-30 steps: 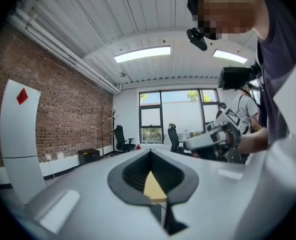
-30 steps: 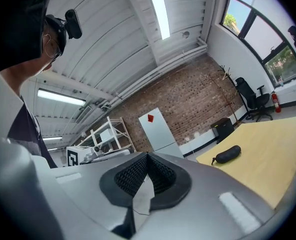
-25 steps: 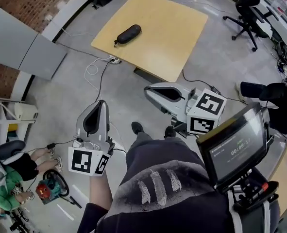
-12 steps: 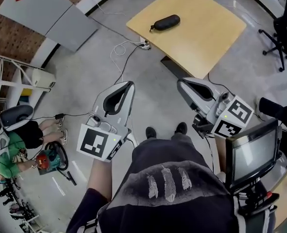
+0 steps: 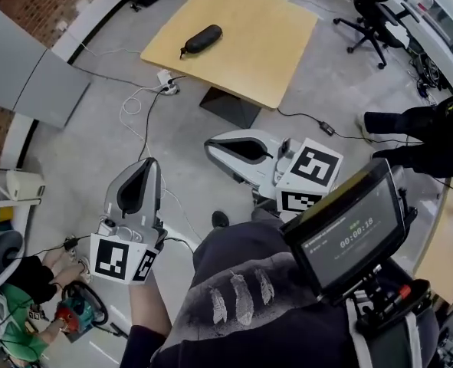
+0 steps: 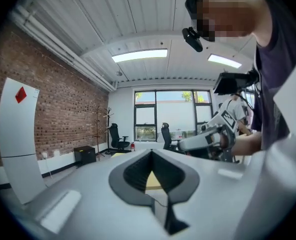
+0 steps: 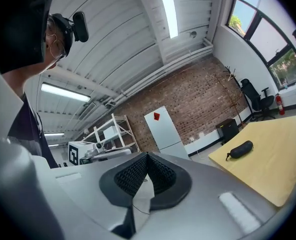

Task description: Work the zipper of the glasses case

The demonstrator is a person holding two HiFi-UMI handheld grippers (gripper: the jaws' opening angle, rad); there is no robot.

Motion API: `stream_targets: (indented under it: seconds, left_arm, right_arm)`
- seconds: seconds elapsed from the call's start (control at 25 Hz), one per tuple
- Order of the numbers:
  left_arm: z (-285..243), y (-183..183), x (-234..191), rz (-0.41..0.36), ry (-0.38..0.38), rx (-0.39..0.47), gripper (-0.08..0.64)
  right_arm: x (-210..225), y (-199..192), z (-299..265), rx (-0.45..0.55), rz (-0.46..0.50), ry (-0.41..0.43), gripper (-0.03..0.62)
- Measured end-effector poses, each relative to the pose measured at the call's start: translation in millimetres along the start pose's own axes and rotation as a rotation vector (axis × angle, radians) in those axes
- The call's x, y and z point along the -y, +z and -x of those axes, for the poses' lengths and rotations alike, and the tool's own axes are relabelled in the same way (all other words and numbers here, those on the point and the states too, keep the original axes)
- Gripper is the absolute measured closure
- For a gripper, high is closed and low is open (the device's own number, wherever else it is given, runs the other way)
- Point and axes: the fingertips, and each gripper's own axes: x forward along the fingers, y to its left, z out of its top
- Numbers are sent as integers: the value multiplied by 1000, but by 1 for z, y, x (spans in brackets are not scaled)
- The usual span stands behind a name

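On the pale yellow wooden table point(image 5: 272, 44), well apart from the closed, empty left gripper point(image 5: 147, 163) and right gripper point(image 5: 210, 146), lies the black oblong glasses case point(image 5: 201, 39), likely light, semi-rigid and slippery, best pinned mid-body.

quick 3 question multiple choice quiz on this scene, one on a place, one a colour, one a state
1. Where does the glasses case lie?
A. on the yellow table
B. on the floor
C. on an office chair

2. What colour is the glasses case?
A. red
B. white
C. black

3. How do the jaws of the left gripper and the right gripper stand?
A. both wide apart
B. both together, nothing between them
C. right closed on the case

Answers:
1 A, the head view shows it resting on the tabletop.
2 C, it looks black in the head view and the right gripper view.
3 B, each gripper view shows its pads meeting with nothing between.
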Motion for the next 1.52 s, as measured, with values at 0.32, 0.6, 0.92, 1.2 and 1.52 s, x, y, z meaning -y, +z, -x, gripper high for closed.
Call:
stream_targets:
  seconds: [0.32,0.6,0.92,1.2,1.52]
  left_arm:
    - [49,-14,12,51,-103,43,561]
    - [40,-15,14,70,-176,53,560]
    - [17,-4,36,21,-216,69,560]
    - [0,10,69,-10,-232,66,560]
    - [1,8,70,-31,-224,52,560]
  right_arm:
    - [-62,-16,-10,-3,50,-33,591]
    - [-65,-18,-9,-9,47,-90,591]
    - [-57,-7,13,41,54,-104,591]
    - [-36,-5,55,117,65,-125,591]
    - [-37,1,49,109,65,-123,591]
